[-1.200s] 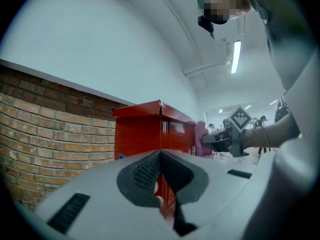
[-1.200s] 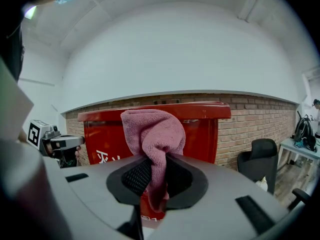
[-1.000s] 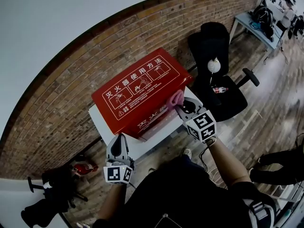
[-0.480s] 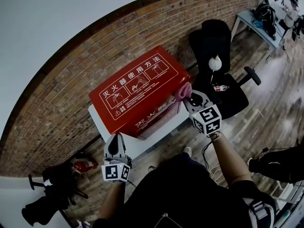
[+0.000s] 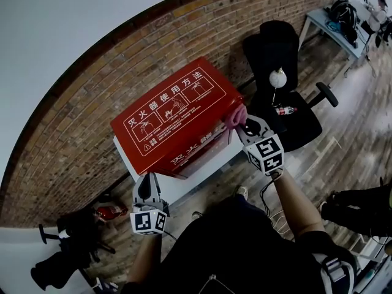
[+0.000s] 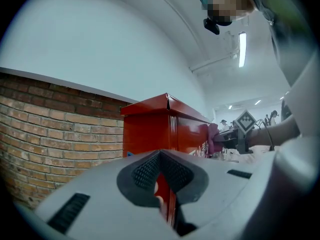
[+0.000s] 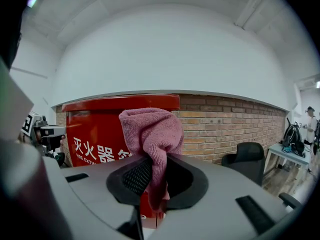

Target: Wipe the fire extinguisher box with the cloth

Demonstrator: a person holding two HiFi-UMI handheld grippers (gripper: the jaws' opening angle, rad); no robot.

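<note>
Fire extinguisher box: the red fire extinguisher box sits on a white desk against a brick wall. White characters and diagrams are on its lid, and more white characters run along its front face.

Cloth: the pink cloth is at about 3 o'clock from the box's middle in the head view. It rests against the box's right-hand end, near the top edge. In the right gripper view it bunches up above the fingers and covers part of the box's right corner.

Right gripper: the right gripper is at about 4 o'clock from the box and points up toward it. Its fingers pinch the cloth, and a fold of it hangs down between the pads.

Left gripper: the left gripper is at about 7 o'clock from the box, beside the desk's near edge and apart from the box. Its fingers are pressed together at the tips with nothing between them. They point at the box's left front corner.

Surroundings: a black office chair stands at about 2 o'clock from the box, with a small bottle lying on its seat. The floor is wooden.

Person: both forearms reach forward from a dark top, one to each gripper.
</note>
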